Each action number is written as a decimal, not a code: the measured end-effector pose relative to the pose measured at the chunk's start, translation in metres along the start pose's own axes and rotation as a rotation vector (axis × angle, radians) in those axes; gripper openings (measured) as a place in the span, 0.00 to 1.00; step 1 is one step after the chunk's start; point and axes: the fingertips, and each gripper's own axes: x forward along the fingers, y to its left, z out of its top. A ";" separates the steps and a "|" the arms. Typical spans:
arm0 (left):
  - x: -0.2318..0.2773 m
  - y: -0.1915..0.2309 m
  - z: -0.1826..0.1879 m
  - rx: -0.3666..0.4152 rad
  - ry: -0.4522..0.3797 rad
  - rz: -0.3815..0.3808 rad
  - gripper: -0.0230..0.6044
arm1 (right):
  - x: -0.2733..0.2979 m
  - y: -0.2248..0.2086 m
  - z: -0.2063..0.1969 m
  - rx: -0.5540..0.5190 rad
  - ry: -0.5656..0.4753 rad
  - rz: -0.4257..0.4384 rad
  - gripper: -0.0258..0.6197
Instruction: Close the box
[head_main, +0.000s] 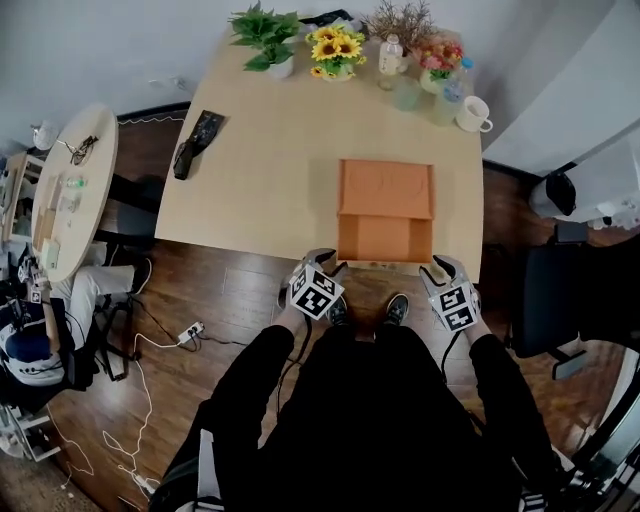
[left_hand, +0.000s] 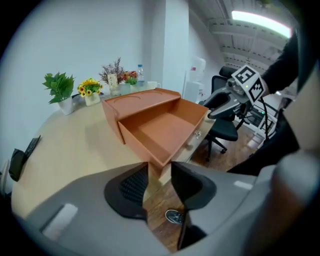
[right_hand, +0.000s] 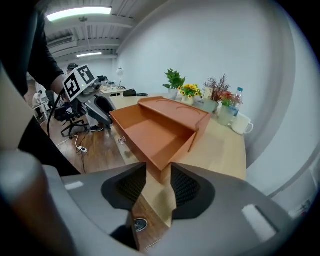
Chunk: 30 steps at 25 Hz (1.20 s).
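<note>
Flanking one open orange box (head_main: 385, 205): two hand-held grippers (head_main: 324, 259) (head_main: 438, 266), jaws apart

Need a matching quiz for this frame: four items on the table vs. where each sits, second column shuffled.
Things:
1. orange box
2. white mug
3. sunflowers
4. black device

Places on the table:
A. far right corner
B. left edge
C. near edge, inner tray slid out
D. far edge, right beside the green plant

Pairs: 1-C, 2-A, 3-D, 4-B
</note>
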 end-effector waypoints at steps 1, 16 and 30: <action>0.001 0.001 0.002 -0.003 0.001 0.013 0.22 | 0.002 -0.002 0.004 -0.003 -0.006 -0.005 0.25; 0.022 0.055 0.039 -0.016 0.022 0.071 0.20 | 0.032 -0.043 0.044 0.047 -0.033 -0.026 0.24; 0.017 0.028 0.103 0.818 0.187 0.244 0.42 | 0.040 -0.018 0.099 -0.816 0.080 -0.083 0.50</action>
